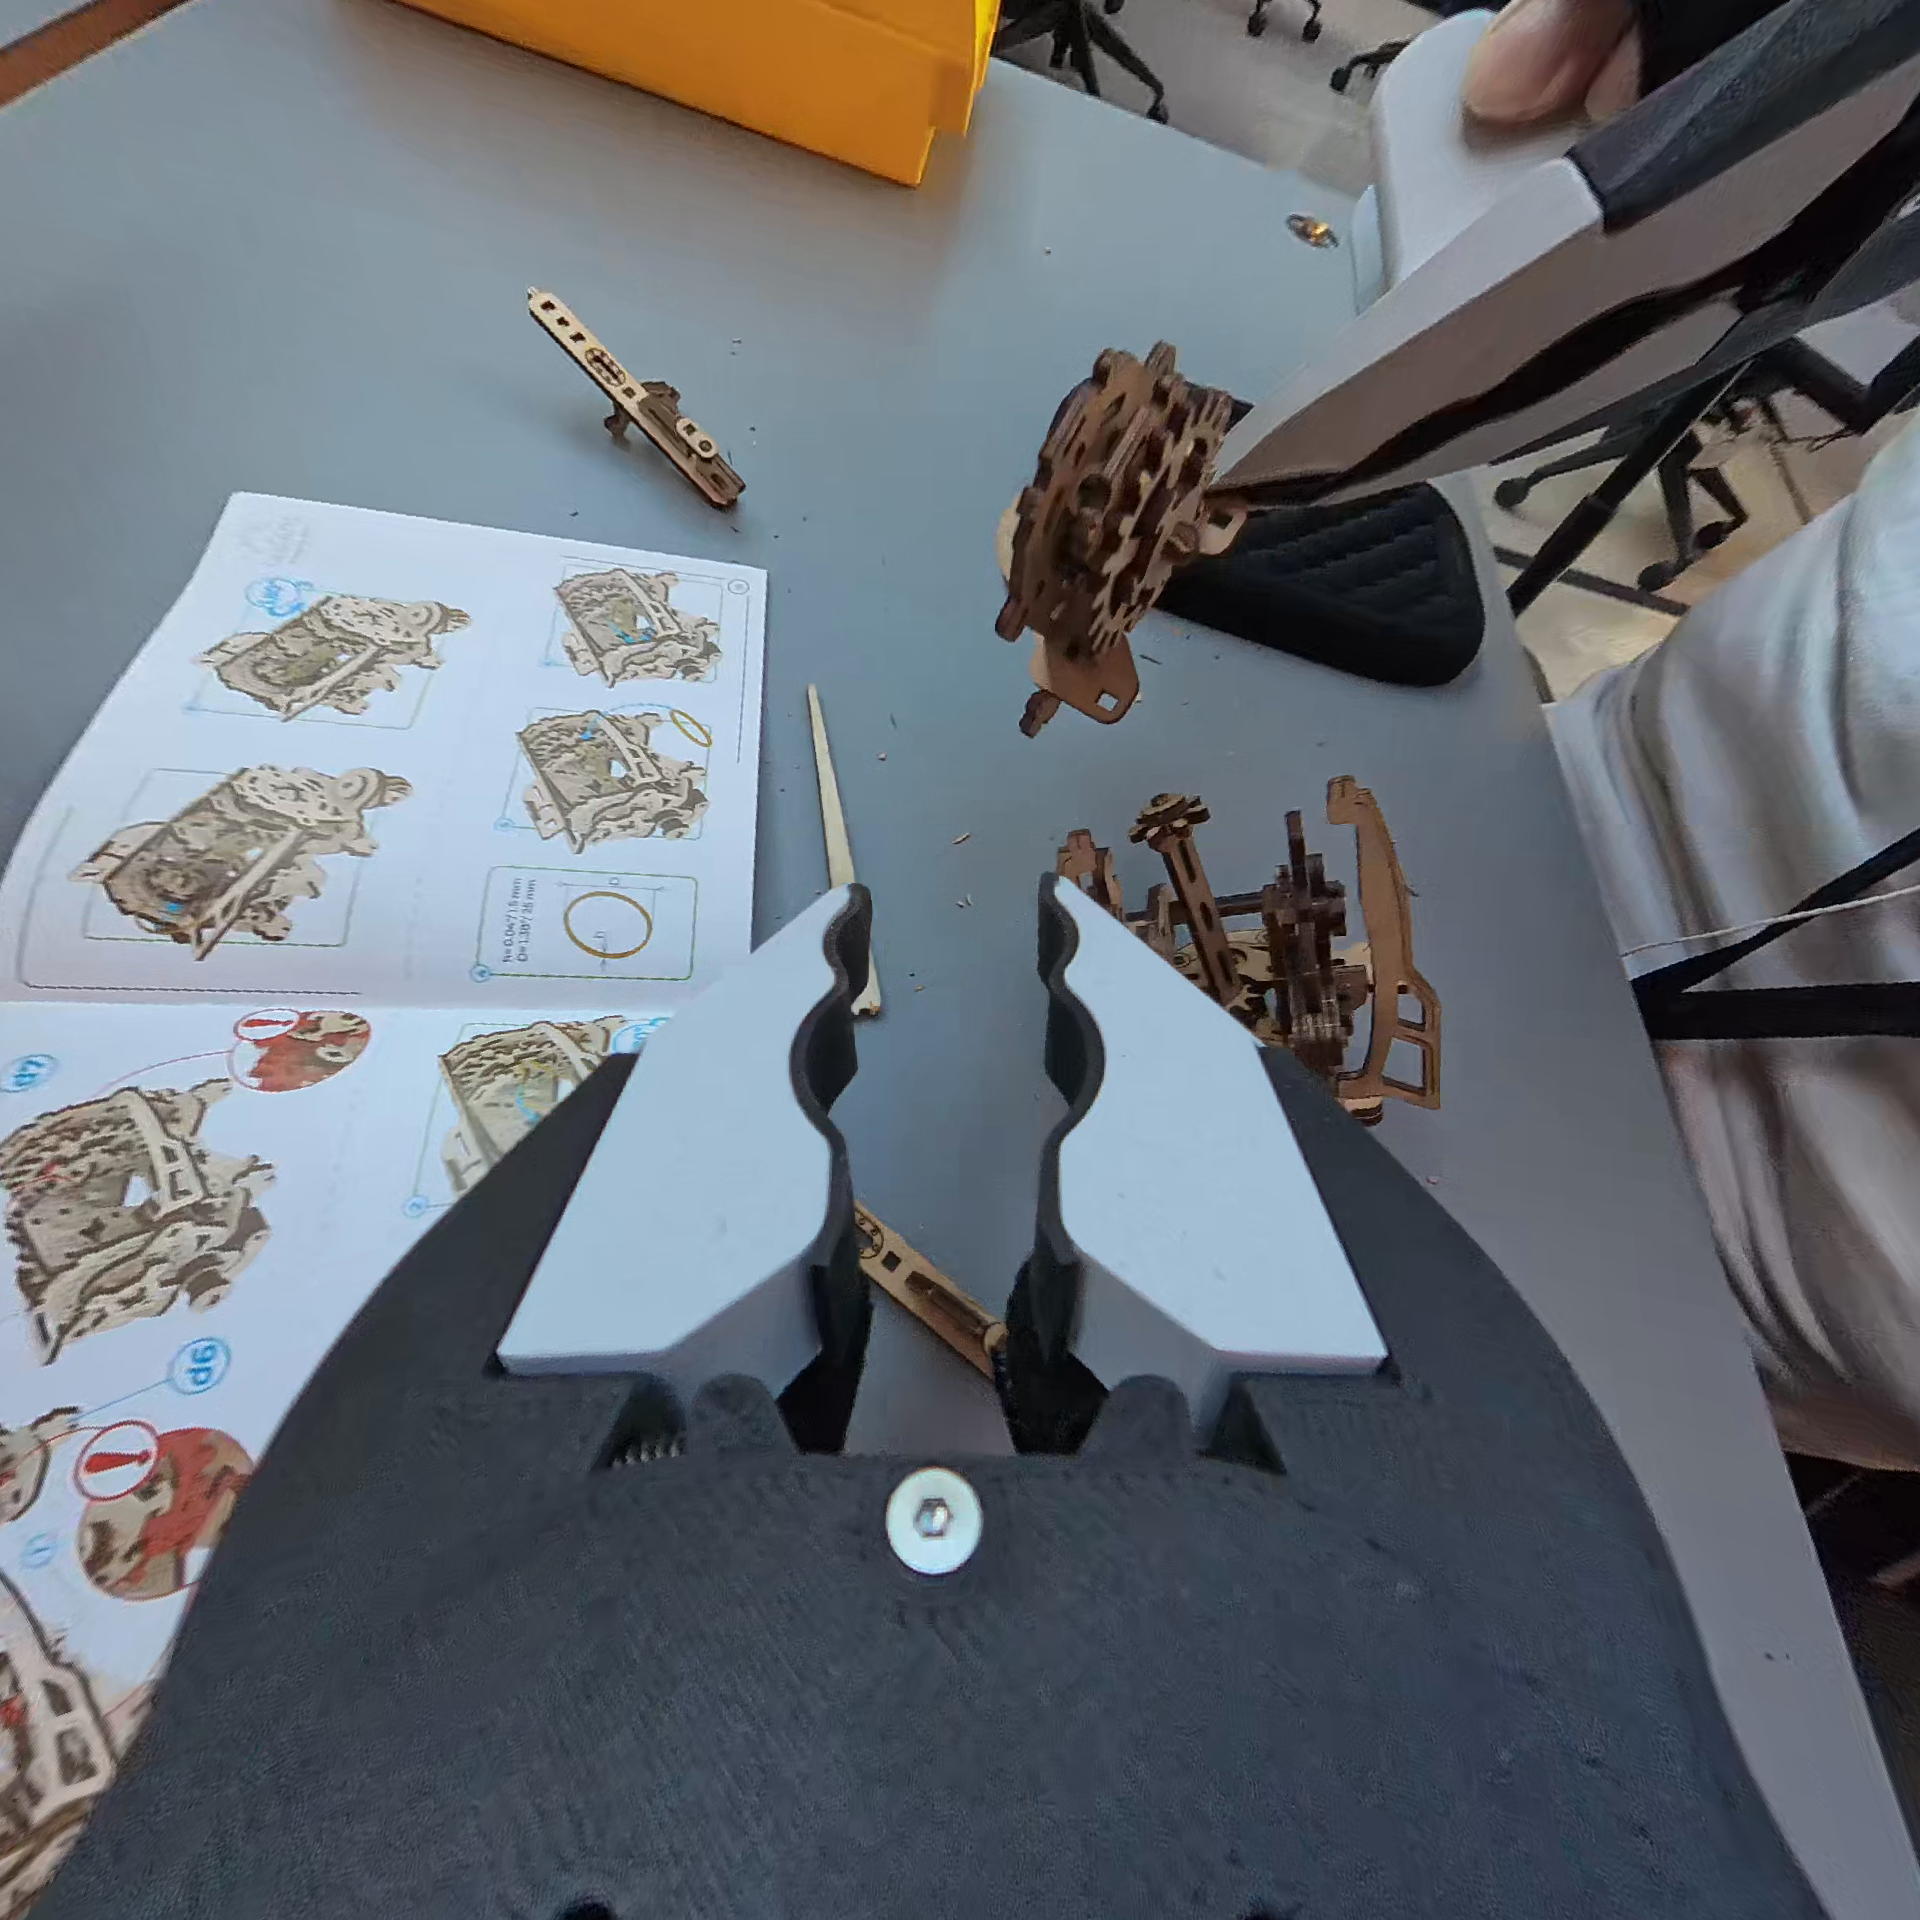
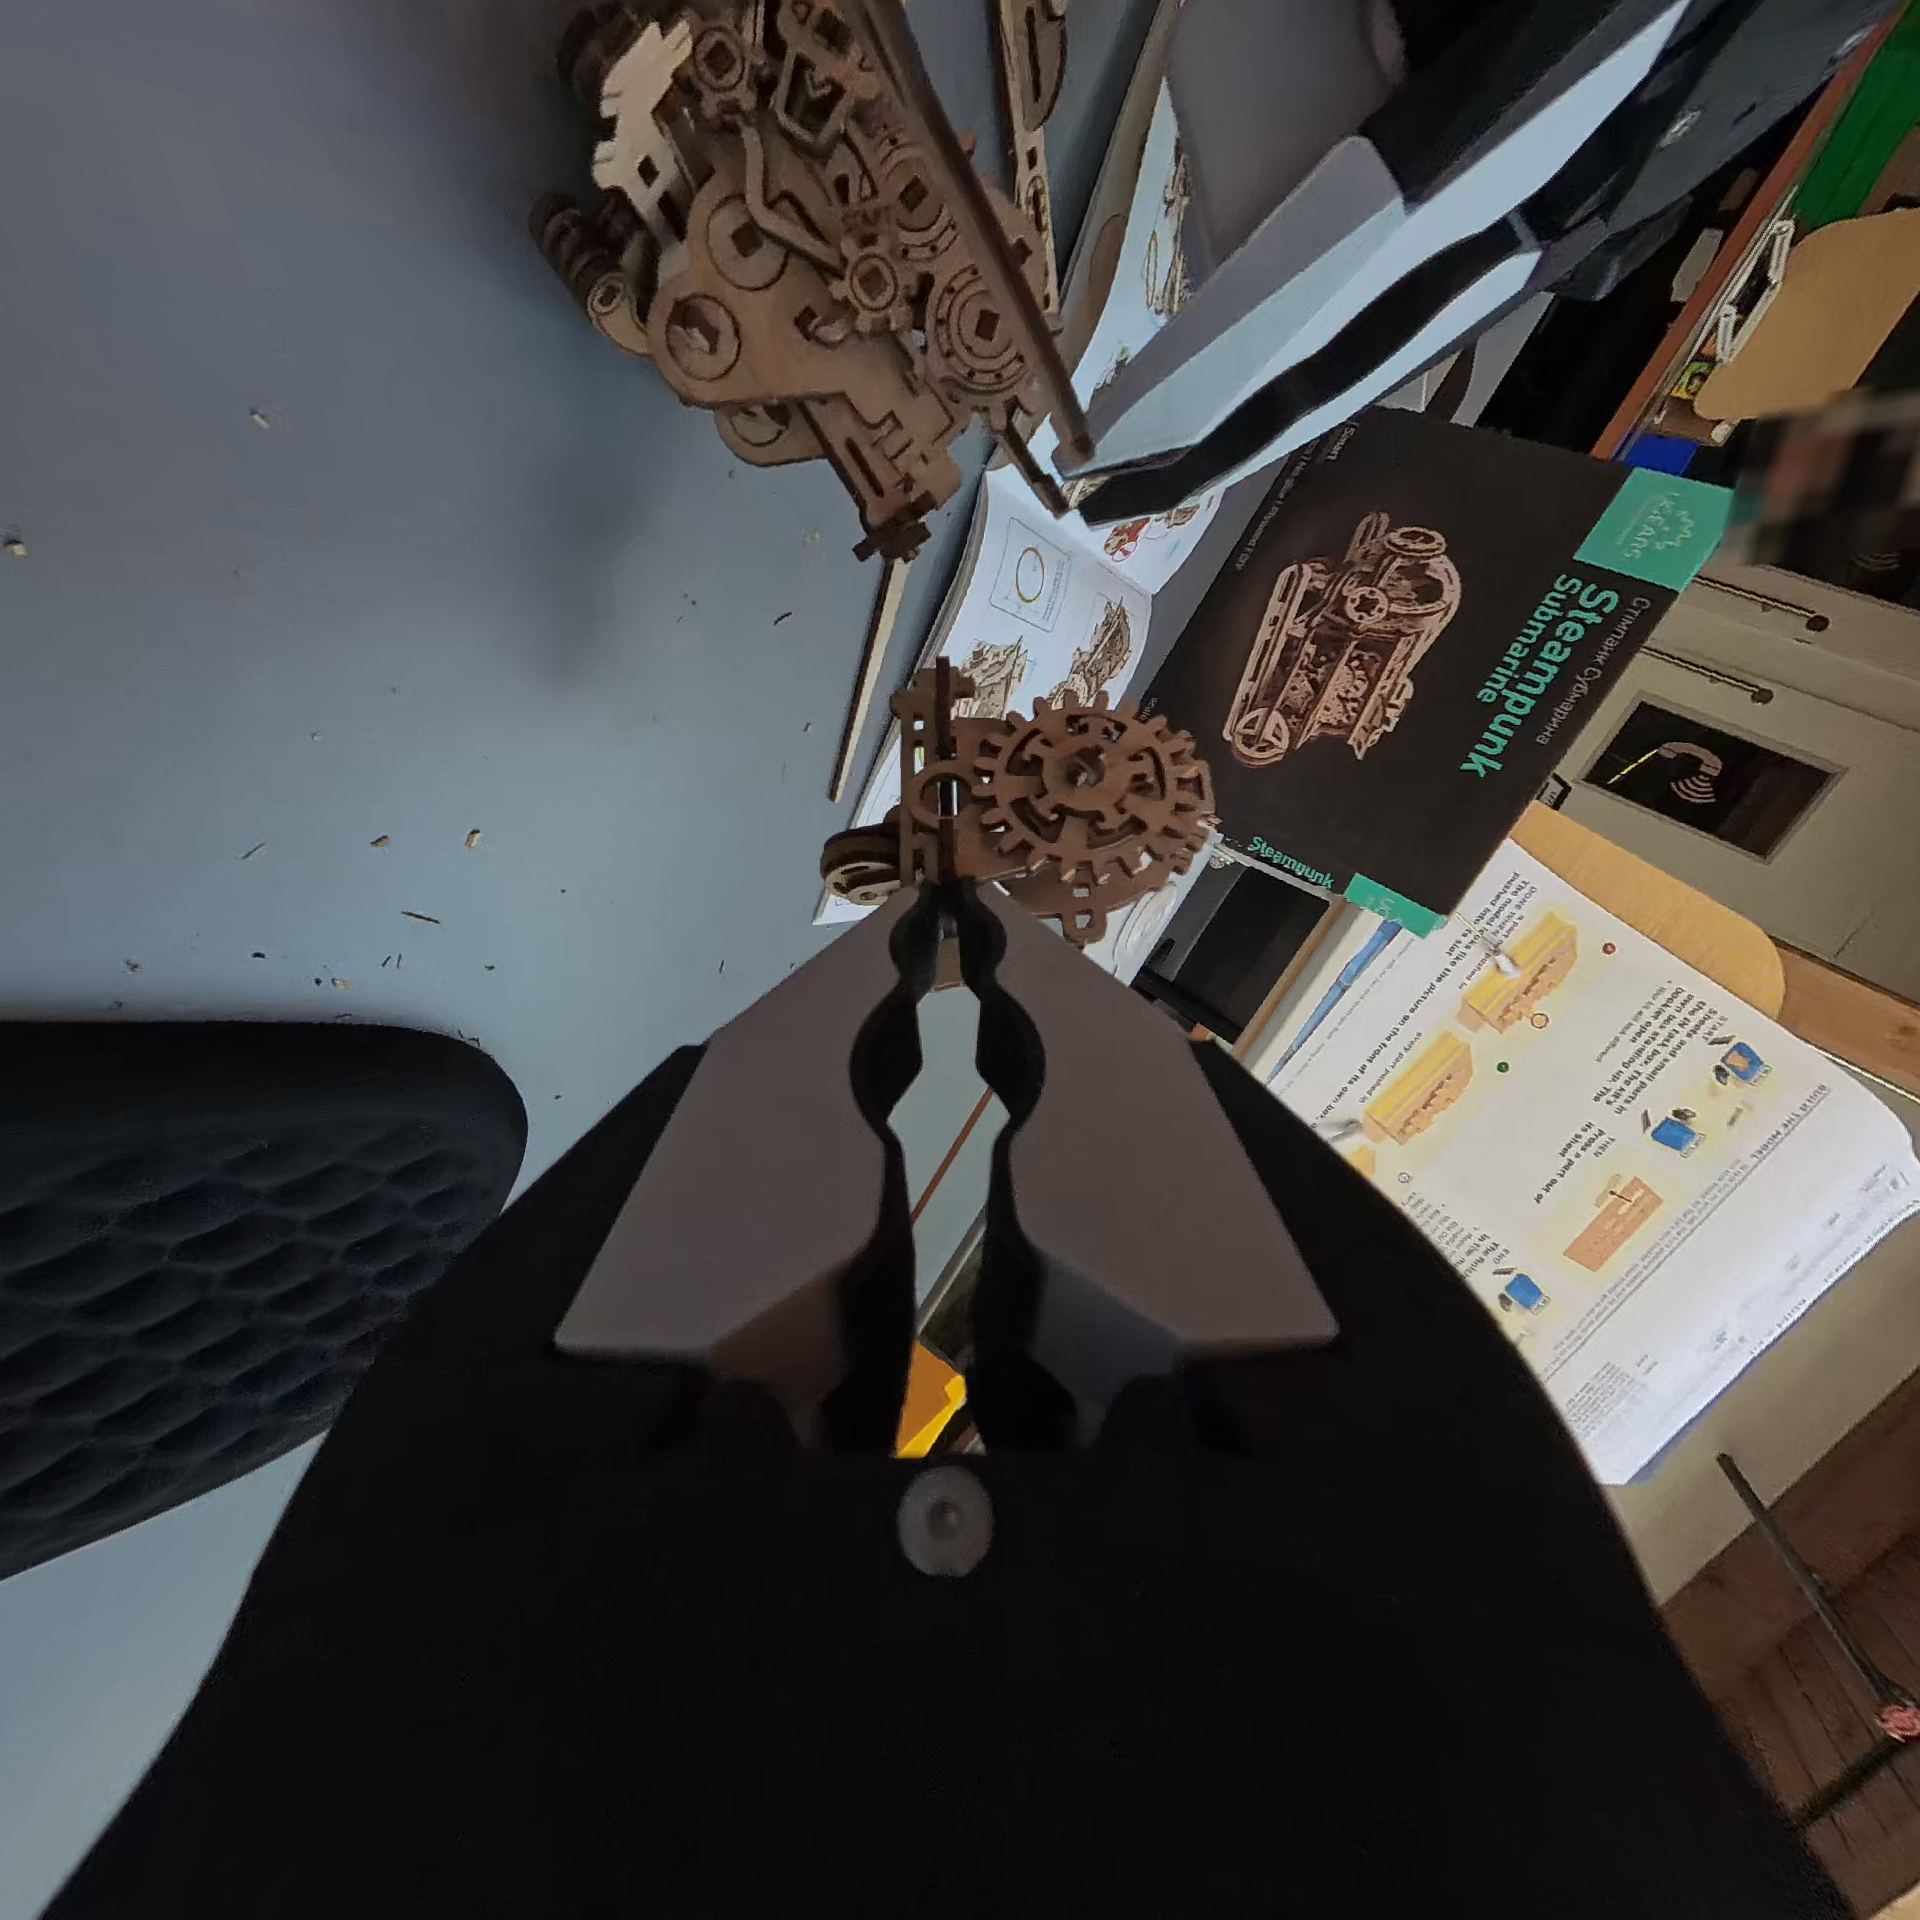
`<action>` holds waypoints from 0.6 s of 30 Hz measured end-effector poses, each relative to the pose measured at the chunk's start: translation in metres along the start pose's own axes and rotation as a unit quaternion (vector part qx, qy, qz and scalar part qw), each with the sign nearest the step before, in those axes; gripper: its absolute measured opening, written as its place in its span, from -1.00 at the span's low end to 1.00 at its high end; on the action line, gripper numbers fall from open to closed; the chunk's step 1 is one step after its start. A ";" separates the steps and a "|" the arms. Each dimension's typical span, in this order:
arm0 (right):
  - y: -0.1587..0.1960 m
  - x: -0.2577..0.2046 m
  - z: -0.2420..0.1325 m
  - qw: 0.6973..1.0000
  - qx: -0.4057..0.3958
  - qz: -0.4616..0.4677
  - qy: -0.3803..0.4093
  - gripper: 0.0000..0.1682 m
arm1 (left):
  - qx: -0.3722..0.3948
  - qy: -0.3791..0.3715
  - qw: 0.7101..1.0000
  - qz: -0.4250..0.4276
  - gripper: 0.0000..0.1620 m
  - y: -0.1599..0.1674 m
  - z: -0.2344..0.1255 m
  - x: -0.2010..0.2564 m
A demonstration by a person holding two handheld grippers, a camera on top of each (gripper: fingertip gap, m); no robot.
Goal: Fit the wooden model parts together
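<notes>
Holding: my right tongs [image 2: 940, 904] are pinching the gear cluster [image 2: 1049, 821] by a thin upright piece at its near edge, fingertips pressed together on it.
Gear cluster: I see it lifted clear of the counter [image 1: 312, 312], hanging above the far right part of it, toothed wheels stacked side by side.
Left tongs: my left tongs [image 1: 951, 914] are spread apart with nothing between them, hovering low over the near middle of the counter.
Larger assembly: the model frame [image 1: 1278, 945] stands on the counter just right of my left fingertips, near the right edge and well below the gear cluster.
Loose parts: a slotted strip [image 1: 634, 400] lies far left of centre; a thin pointed stick [image 1: 836, 821] lies just left of my left tongs.
Paper: the instruction booklet [image 1: 395, 748] lies open on the left.
Far edge: a yellow box [image 1: 790, 62] sits at the far side.
Pad: a black cushion [image 1: 1340, 592] rests under my right tongs.
</notes>
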State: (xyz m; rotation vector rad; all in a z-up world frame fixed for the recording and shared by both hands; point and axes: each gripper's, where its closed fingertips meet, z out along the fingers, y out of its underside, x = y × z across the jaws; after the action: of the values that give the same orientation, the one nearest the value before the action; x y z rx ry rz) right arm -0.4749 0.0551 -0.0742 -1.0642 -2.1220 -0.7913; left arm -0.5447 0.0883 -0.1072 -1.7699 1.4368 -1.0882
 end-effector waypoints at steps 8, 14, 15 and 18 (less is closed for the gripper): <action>-0.010 0.001 0.005 0.993 -0.081 -0.089 -0.020 -0.97 | 0.030 0.057 0.998 -0.013 -0.63 -0.031 -0.001 -0.002; -0.024 -0.003 0.009 0.984 -0.119 -0.124 -0.046 -0.97 | 0.075 0.089 0.993 -0.034 -0.57 -0.051 0.001 -0.012; -0.025 -0.003 0.009 0.982 -0.126 -0.130 -0.046 -0.97 | 0.089 0.090 0.991 -0.033 -0.58 -0.051 -0.001 -0.012; -0.028 -0.003 0.009 0.978 -0.145 -0.142 -0.054 -0.97 | 0.116 0.070 0.991 -0.015 -0.52 -0.048 -0.008 -0.015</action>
State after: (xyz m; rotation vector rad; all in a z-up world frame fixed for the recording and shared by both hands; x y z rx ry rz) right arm -0.4993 0.0466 -0.0885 -0.9760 -2.3341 -1.2368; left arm -0.5301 0.1138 -0.0660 -1.5823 1.3074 -1.3602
